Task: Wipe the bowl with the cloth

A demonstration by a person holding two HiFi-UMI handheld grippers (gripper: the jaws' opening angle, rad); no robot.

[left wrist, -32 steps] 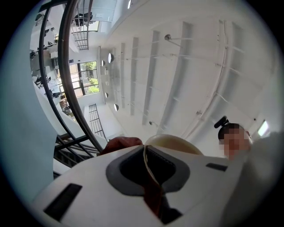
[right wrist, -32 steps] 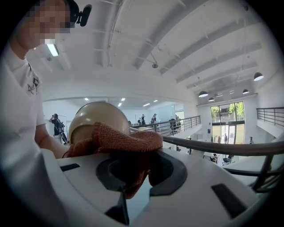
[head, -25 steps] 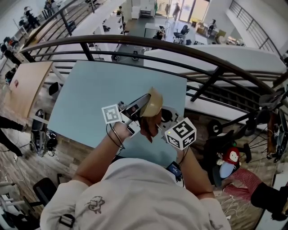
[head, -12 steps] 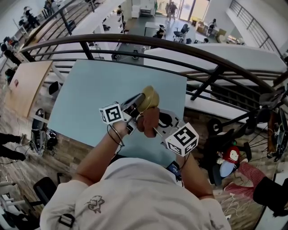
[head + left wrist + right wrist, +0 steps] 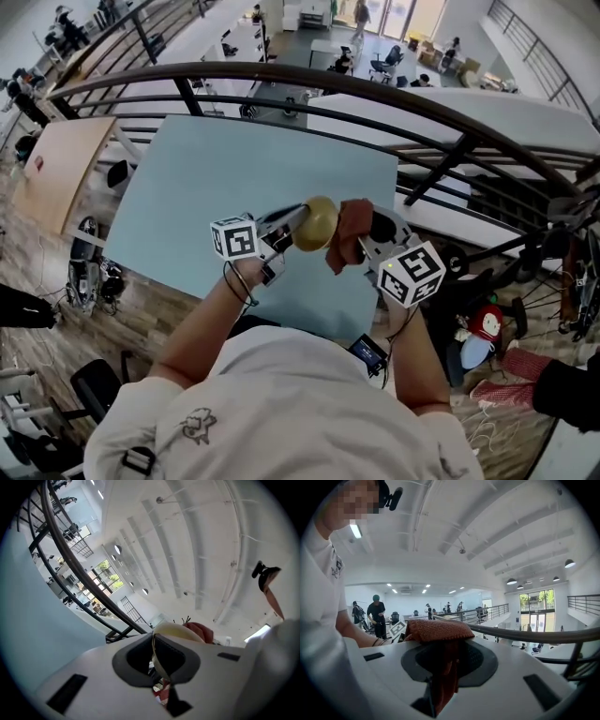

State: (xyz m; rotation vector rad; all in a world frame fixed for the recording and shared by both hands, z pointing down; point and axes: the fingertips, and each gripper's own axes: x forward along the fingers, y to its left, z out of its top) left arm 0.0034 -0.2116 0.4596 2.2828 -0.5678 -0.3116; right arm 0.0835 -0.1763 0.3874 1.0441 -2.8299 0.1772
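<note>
We hold our left tongs point(image 5: 298, 221) shut tight on the thin rim of the bowl point(image 5: 320, 223). The bowl is small, round and smooth, and pale yellow-tan. It is up in the air, tipped on its side, over the tabletop point(image 5: 206, 187) close to its right edge. In the left gripper view the rim is a thin curved line squeezed between the two dark pads point(image 5: 136, 660).

Our right tongs point(image 5: 364, 246) are shut on the cloth point(image 5: 349, 232). The cloth is rusty red, rough and bumpy, like a woven rag. One part sits in a soft lump on top of the jaws, and one strip hangs down between them. The cloth is just beside the bowl, on its right. We cannot tell if the two touch.

Each of the tongs carries a white cube point(image 5: 234, 237) with black square marks.

The tabletop is flat, plain and light blue-green. Past its far edge runs a dark, curved metal railing point(image 5: 375, 94). Below its near edge we see a brown wood floor point(image 5: 141, 323). The room is big and bright, with a white ceiling point(image 5: 454, 517) crossed by long beams, and tall windows point(image 5: 536, 604).
</note>
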